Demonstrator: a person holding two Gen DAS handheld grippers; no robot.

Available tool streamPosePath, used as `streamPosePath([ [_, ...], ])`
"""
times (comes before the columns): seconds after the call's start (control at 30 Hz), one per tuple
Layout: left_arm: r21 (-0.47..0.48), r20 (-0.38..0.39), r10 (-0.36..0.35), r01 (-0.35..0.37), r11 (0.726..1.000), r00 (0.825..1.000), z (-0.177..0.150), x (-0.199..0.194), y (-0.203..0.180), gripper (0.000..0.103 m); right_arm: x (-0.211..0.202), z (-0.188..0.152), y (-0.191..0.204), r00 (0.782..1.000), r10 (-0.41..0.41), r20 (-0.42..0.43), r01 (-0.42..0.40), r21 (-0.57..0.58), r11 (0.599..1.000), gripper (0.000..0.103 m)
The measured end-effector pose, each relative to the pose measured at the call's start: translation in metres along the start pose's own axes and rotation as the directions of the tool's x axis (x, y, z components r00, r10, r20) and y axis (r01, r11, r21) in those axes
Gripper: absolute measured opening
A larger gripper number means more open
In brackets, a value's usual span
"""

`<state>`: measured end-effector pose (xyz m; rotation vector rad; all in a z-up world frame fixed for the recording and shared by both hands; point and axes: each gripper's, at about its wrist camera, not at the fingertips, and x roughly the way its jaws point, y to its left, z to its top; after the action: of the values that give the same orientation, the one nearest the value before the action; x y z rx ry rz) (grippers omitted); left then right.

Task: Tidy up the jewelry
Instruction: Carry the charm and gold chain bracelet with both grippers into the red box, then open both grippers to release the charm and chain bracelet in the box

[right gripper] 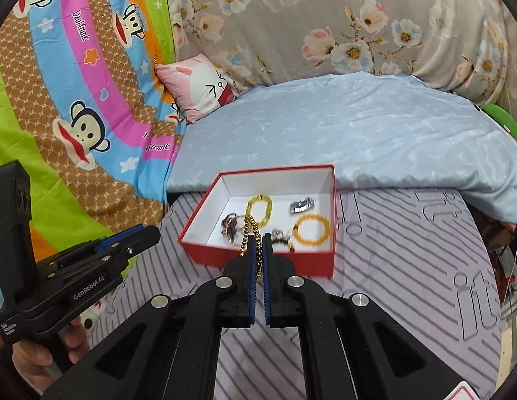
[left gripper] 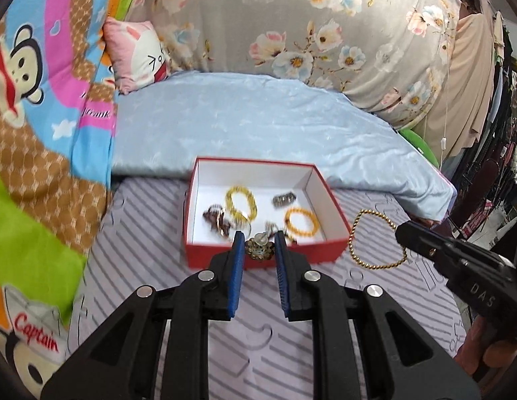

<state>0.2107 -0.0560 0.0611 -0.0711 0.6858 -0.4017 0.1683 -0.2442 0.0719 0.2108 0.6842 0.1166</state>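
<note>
The left claw (left gripper: 259, 238) is pinching a small flower-shaped brooch (left gripper: 258, 250) just in front of the near wall of the red box (left gripper: 292, 255), which sits on the striped mat (left gripper: 141, 233) of the bed. The right claw (right gripper: 258, 238) is pressed together on a gold bead chain (right gripper: 250, 233), held near the box's front edge. Inside the box lie a yellow bracelet (left gripper: 241, 201), an orange bracelet (left gripper: 300, 221) and some smaller, blurred pieces.

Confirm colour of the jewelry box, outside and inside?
Box: red outside, white inside; clearest in the right wrist view.
</note>
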Motion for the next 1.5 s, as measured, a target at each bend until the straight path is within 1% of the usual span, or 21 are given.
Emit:
streamPosePath([
  [0.13, 0.013, 0.018, 0.015, -0.015, 1.000, 1.000, 0.024, 0.025, -0.003, 0.018, 0.026, 0.020, -0.006, 1.000, -0.002, 0.005, 0.002, 0.001, 1.000, 0.003],
  [0.3, 0.019, 0.012, 0.036, -0.036, 0.999, 0.999, 0.045, 0.064, -0.004, 0.018, 0.063, 0.038, -0.015, 1.000, 0.002, -0.002, -0.002, 0.012, 1.000, 0.003],
  [0.47, 0.032, -0.010, 0.056, -0.055, 0.998, 0.998, 0.053, 0.101, -0.003, 0.018, 0.095, 0.040, -0.023, 1.000, -0.004, -0.024, 0.004, 0.014, 1.000, 0.003],
  [0.67, 0.033, -0.040, 0.062, -0.060, 0.998, 0.997, 0.052, 0.134, -0.002, 0.017, 0.121, 0.039, -0.034, 0.999, -0.010, -0.048, 0.011, 0.029, 1.000, 0.003],
  [1.03, 0.033, -0.066, 0.064, -0.062, 0.998, 0.996, 0.052, 0.167, 0.002, 0.017, 0.153, 0.038, -0.039, 0.997, -0.006, -0.075, 0.008, 0.033, 0.999, 0.003],
  [1.27, 0.029, -0.079, 0.067, -0.064, 0.997, 0.995, 0.050, 0.178, 0.005, 0.018, 0.166, 0.034, -0.040, 0.995, -0.010, -0.094, 0.013, 0.033, 0.999, 0.003],
  [1.5, 0.034, -0.082, 0.066, -0.063, 0.997, 0.994, 0.051, 0.182, 0.004, 0.018, 0.169, 0.033, -0.038, 0.995, -0.008, -0.101, 0.011, 0.026, 1.000, 0.003],
])
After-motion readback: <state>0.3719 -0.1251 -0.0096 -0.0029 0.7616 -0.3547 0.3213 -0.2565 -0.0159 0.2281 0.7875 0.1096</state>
